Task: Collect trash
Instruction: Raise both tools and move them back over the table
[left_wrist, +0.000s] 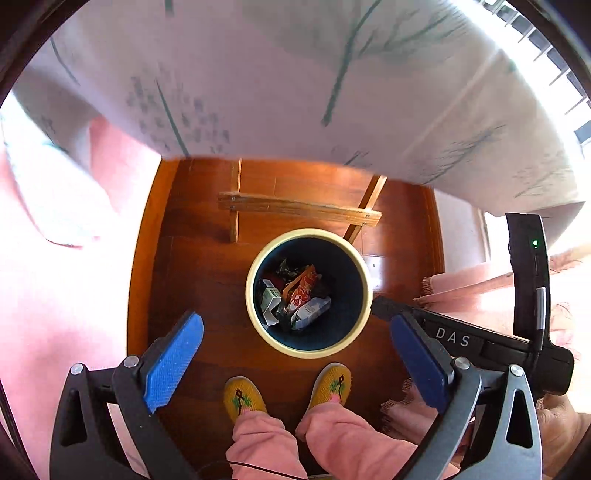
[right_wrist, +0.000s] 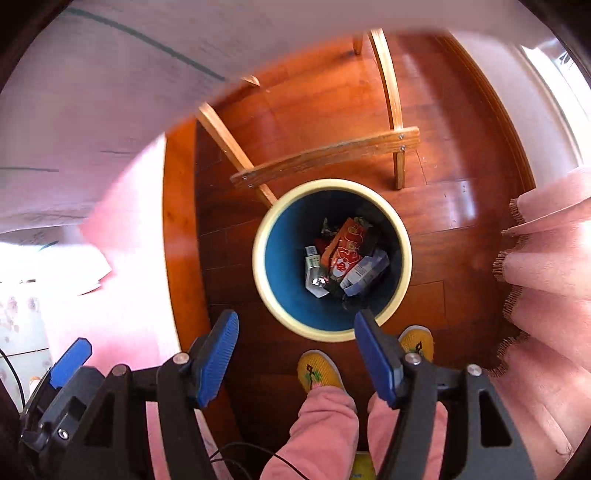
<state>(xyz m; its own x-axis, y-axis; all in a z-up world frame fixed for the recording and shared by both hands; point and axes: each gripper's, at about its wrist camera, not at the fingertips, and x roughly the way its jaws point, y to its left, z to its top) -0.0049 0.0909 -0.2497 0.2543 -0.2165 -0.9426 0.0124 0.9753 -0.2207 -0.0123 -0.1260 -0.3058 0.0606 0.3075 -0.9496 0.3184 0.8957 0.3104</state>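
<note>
Left gripper (left_wrist: 295, 354): it hung above the floor with its jaws spread wide and nothing between the blue pads (left_wrist: 173, 363). I took that as the pose of a tool that had no load, poised over the bin for a drop or a check.

Right gripper (right_wrist: 293, 354): it was also wide open and empty, pointing down. Seen from the left one, its black body lay just beyond the right-hand finger.

Bin (left_wrist: 258, 325): a round bin with a cream rim and a dark blue inside stood on the wooden floor (left_wrist: 207, 258), ahead of and between the fingertips of both grippers. Its near rim passed just behind the right gripper's right fingertip. Standing open and straight below the tools, it looked placed to catch whatever was let go.

Trash (right_wrist: 341, 258): it lay in a loose heap at the bottom of the bin, well below the rim. There was an orange-red printed wrapper (right_wrist: 347, 247) on top, a pale blue-white carton (right_wrist: 364, 273) to the right of it, and a small whitish-green box (right_wrist: 314, 264) to the left. Darker scraps sat underneath, but they were too shadowed for me to name.

Feet (left_wrist: 288, 391): yellow slippers stood just short of the bin, below the fingertips.

Wooden frame (right_wrist: 325, 158): pale legs and a crossbar stood beyond the bin's far rim.

Progress: nothing loose showed on the visible floor, so collecting seemed near done.
</note>
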